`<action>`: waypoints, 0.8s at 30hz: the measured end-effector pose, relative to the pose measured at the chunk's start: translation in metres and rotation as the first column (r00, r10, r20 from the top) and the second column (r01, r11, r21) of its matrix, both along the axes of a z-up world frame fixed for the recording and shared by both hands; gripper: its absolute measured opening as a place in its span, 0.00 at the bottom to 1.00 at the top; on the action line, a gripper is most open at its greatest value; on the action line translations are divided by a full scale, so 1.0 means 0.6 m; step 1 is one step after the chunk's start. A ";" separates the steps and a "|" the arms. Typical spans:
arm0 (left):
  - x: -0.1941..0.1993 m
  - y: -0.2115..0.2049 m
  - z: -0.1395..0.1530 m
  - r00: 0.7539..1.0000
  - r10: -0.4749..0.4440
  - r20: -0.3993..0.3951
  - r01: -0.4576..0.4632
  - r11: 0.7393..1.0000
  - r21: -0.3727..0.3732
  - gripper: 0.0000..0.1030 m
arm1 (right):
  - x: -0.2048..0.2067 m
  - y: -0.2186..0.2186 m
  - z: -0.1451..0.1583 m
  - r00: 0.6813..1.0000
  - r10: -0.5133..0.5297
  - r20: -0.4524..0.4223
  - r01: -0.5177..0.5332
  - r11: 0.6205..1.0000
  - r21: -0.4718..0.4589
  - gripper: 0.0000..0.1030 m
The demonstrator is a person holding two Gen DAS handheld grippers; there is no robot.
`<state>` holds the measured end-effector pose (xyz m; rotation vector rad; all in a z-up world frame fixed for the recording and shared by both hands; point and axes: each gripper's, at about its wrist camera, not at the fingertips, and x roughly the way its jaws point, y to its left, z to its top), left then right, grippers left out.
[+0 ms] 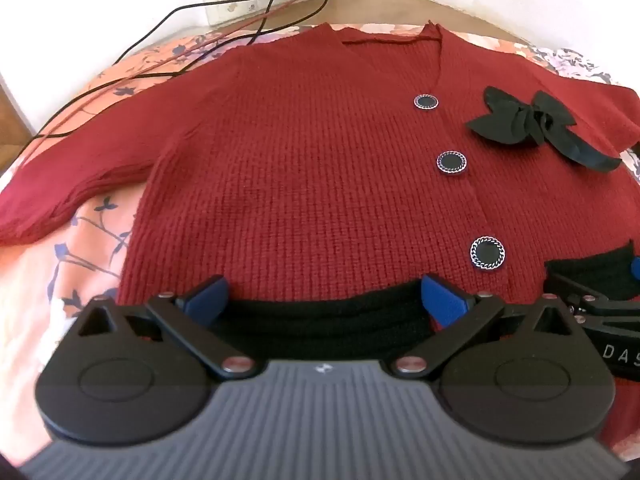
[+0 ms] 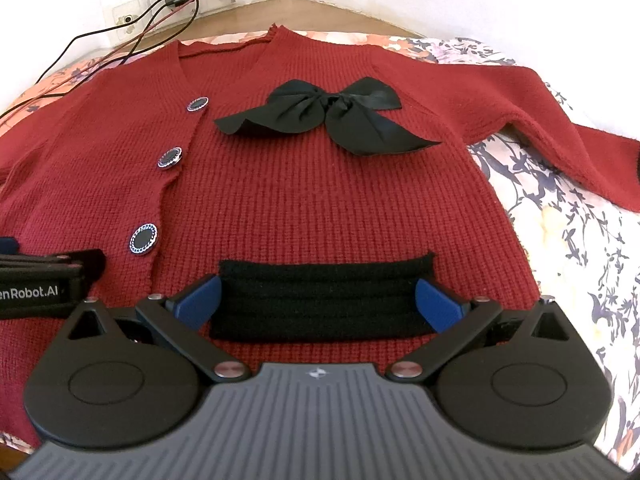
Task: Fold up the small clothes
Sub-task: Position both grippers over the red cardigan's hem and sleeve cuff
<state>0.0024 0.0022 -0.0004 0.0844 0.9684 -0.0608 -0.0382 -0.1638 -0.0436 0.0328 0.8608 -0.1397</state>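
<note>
Across the floral bedsheet (image 2: 560, 200) the red cardigan (image 1: 300, 160) lies flat, face up, buttoned, sleeves spread toward both side edges. I hold the left gripper (image 1: 324, 300) and right gripper (image 2: 318, 300) spread wide, grasping nothing, each poised over a black pocket band (image 2: 324, 300) at the hem. I judge folding not yet begun; next, pinch the hem or a sleeve. Cables (image 1: 160, 40) crowd the far left corner; open sheet remains right.
</note>
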 end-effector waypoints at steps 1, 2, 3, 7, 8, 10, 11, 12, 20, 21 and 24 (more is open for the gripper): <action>0.000 0.000 0.000 1.000 0.000 -0.001 0.000 1.000 0.000 1.00 | 0.000 0.000 0.000 1.000 0.000 0.000 0.000 1.000 0.000 1.00; 0.001 0.000 0.000 1.000 -0.001 -0.001 0.001 1.000 0.002 1.00 | 0.000 -0.001 0.000 1.000 0.002 -0.001 -0.002 1.000 0.002 1.00; 0.001 0.000 0.001 1.000 -0.004 0.002 0.004 1.000 0.004 1.00 | 0.002 -0.002 0.001 1.000 0.004 -0.003 -0.004 1.000 0.007 1.00; -0.004 -0.001 0.001 1.000 -0.005 0.015 0.005 1.000 0.006 1.00 | 0.007 -0.008 0.007 0.999 0.023 -0.024 -0.022 0.999 0.036 1.00; -0.004 0.001 0.002 1.000 -0.001 0.016 0.001 1.000 0.000 1.00 | 0.008 -0.010 0.008 0.999 0.030 -0.027 -0.029 0.999 0.041 1.00; -0.003 0.003 0.005 1.000 0.007 0.014 -0.007 1.000 -0.012 1.00 | 0.008 -0.014 0.011 0.999 0.043 -0.028 -0.042 0.998 0.054 1.00; -0.002 0.004 0.007 1.000 0.009 0.014 -0.009 1.000 -0.016 1.00 | 0.007 -0.017 0.013 0.998 0.048 -0.028 -0.046 0.997 0.062 1.00; -0.001 0.005 0.008 1.000 0.011 0.013 -0.011 1.000 -0.020 1.00 | 0.007 -0.018 0.015 0.998 0.051 -0.027 -0.049 0.996 0.068 1.00; 0.005 0.008 0.027 0.999 0.029 0.019 -0.028 0.999 -0.024 1.00 | 0.003 -0.035 0.045 0.997 0.070 0.023 -0.072 0.992 0.101 1.00; 0.005 0.008 0.030 0.999 0.033 0.021 -0.033 0.999 -0.026 1.00 | 0.004 -0.037 0.048 0.997 0.072 0.028 -0.074 0.992 0.105 1.00; 0.006 0.009 0.039 0.999 0.041 0.027 -0.040 0.999 -0.032 1.00 | 0.000 -0.041 0.056 0.996 0.075 0.045 -0.080 0.989 0.121 1.00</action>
